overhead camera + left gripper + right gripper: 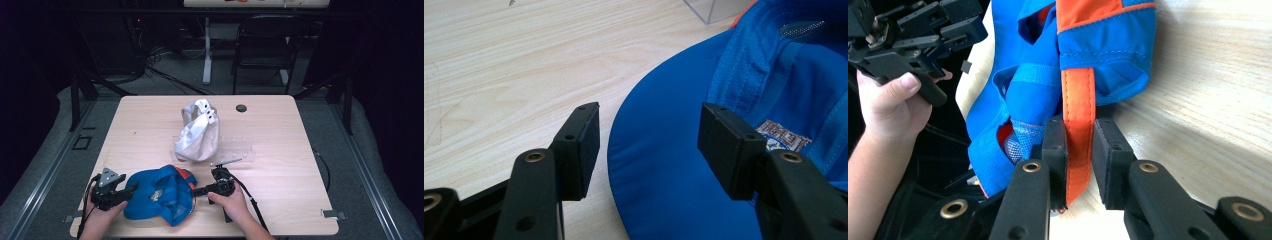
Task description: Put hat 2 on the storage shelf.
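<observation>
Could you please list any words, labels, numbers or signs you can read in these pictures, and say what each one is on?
Nothing can be read with certainty.
Woven patch inside the blue fabric cap: blocky letters, partly hidden by the left gripper's jaw, too blurred to read.
The same patch in the high view: too small to read.
White fabric cap: no text visible.

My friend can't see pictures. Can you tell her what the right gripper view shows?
The right gripper pinches an orange strap of a blue cap lying on a pale wooden table. Farther off, a hand holds the left gripper near the cap.
</observation>
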`<state>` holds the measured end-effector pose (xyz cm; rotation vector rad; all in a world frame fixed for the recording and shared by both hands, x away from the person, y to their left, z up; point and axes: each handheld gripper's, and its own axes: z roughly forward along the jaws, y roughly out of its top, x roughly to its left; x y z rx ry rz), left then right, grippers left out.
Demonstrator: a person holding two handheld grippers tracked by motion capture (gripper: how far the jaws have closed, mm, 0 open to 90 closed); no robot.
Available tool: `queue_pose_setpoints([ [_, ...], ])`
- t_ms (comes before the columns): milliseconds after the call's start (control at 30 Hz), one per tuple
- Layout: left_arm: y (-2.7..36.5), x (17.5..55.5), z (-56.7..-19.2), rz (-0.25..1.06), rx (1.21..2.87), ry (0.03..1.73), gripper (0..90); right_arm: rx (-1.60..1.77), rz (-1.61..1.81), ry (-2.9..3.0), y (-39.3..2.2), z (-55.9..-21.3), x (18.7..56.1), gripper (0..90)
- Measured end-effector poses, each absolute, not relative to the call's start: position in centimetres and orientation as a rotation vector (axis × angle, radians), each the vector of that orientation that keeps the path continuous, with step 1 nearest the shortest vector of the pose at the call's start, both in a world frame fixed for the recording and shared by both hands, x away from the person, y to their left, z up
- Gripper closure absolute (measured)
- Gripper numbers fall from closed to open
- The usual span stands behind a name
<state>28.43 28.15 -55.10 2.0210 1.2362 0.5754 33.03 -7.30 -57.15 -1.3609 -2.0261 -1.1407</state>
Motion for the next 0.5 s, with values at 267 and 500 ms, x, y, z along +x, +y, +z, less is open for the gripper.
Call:
queue_pose_setpoints([
  [267, 28.2, 28.4, -55.1, 0.575, 2.025, 1.230, 42.5, -1.352, -1.161, -1.975, -8.0, -56.2, 33.0, 78.1],
  [500, 28.1, 28.5, -55.2, 0.571, 2.016, 1.239, 42.5, -1.370, -1.165, -1.973, -8.5, -55.9, 33.1, 78.0],
])
